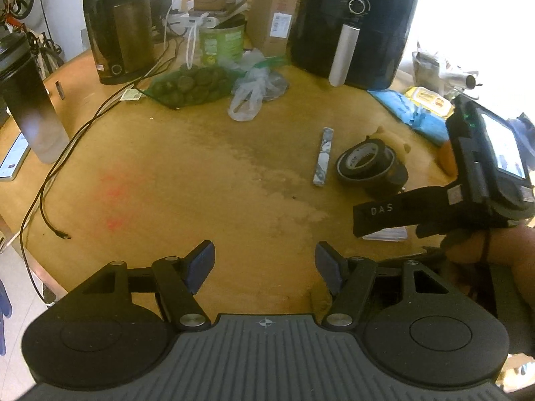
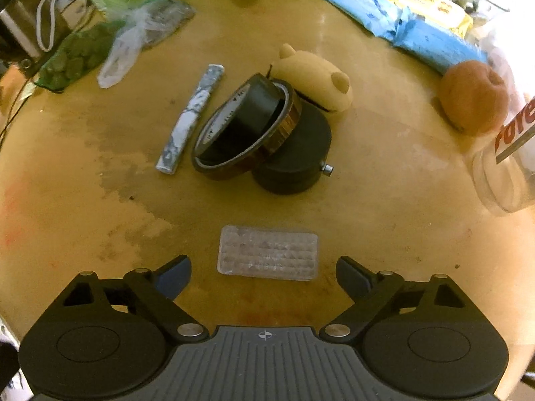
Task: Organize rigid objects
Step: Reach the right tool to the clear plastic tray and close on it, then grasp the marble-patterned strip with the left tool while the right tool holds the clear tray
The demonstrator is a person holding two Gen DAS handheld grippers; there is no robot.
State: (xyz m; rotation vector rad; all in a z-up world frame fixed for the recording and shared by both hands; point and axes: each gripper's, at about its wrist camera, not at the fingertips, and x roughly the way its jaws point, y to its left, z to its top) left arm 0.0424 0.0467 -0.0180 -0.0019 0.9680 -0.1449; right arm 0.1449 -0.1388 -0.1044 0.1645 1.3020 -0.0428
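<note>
My right gripper [image 2: 264, 275] points down at the wooden table [image 2: 384, 220], open. A clear ribbed plastic case [image 2: 267, 250] lies flat between its fingertips, with a gap to each pad. Beyond it, nested tape rolls [image 2: 244, 127] lean on a black puck-shaped disc [image 2: 294, 163]. A yellow bear-shaped block [image 2: 314, 75] sits behind them and a marbled grey stick [image 2: 192, 115] lies to their left. My left gripper [image 1: 265, 267] is open over bare wood. From the left wrist I see the tape rolls [image 1: 367, 163], the stick [image 1: 323, 157] and one of the right gripper's fingers [image 1: 378, 215].
A black kettle [image 1: 117, 26], an air fryer [image 1: 351, 23], a green tin [image 1: 222, 41] and bags [image 1: 190, 83] crowd the back. A tumbler [image 1: 30, 100], a phone [image 1: 13, 157] and a loose cable [image 1: 50, 183] are at the left. A blue packet [image 2: 418, 30], a brownish-orange fruit [image 2: 471, 97] and a clear jar [image 2: 511, 167] are at the right.
</note>
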